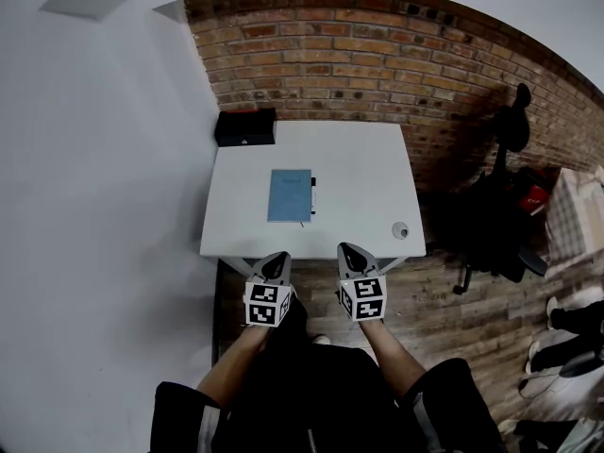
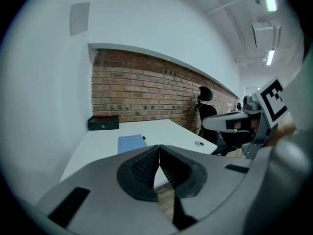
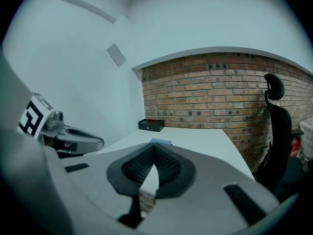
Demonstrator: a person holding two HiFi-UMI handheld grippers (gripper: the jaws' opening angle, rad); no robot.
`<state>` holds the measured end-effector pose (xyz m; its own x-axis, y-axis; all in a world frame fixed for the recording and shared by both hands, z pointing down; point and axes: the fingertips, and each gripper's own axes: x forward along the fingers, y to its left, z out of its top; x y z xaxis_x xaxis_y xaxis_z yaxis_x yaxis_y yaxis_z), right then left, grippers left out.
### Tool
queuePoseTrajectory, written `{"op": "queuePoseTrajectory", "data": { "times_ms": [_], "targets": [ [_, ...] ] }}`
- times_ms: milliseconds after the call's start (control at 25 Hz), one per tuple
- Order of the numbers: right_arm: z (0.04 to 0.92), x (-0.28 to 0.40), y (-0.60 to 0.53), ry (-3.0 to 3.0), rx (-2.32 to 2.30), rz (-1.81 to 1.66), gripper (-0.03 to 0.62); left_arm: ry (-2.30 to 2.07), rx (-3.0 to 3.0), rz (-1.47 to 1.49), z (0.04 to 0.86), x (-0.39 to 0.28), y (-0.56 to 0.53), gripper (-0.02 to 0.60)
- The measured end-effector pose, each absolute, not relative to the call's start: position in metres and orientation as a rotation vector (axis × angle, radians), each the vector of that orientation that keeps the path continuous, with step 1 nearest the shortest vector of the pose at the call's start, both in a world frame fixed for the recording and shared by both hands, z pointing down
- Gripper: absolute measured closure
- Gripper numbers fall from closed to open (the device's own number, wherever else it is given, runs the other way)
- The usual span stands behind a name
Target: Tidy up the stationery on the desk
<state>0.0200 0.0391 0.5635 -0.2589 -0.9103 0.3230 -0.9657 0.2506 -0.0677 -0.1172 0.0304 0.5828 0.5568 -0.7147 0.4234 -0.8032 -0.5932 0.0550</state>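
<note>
A blue notebook (image 1: 290, 195) lies flat in the middle of the white desk (image 1: 359, 159). A black pen (image 1: 313, 194) rests along its right edge. A black box (image 1: 245, 127) stands at the desk's far left corner. A small round grey object (image 1: 400, 229) sits near the front right corner. My left gripper (image 1: 279, 259) and right gripper (image 1: 347, 251) hover side by side just short of the desk's front edge, both shut and empty. In the left gripper view the shut left gripper (image 2: 159, 148) points at the notebook (image 2: 131, 143). The right gripper (image 3: 153, 149) faces the notebook (image 3: 161, 142) too.
A brick wall (image 1: 377, 55) runs behind the desk and a white wall (image 1: 104, 206) stands along its left side. A black office chair (image 1: 500, 215) stands to the right on the wooden floor. A person's shoes (image 1: 557, 319) show at the far right.
</note>
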Motion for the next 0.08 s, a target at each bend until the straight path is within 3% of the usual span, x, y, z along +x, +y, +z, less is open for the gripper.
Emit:
{"op": "queuePoseTrajectory", "data": {
  "times_ms": [80],
  "targets": [
    [0.5646,0.0208,0.0384,-2.299,1.759,0.375,0.572,-1.270,2.549,0.530,0.5833,-0.1175,0.0292,0.566]
  ]
}}
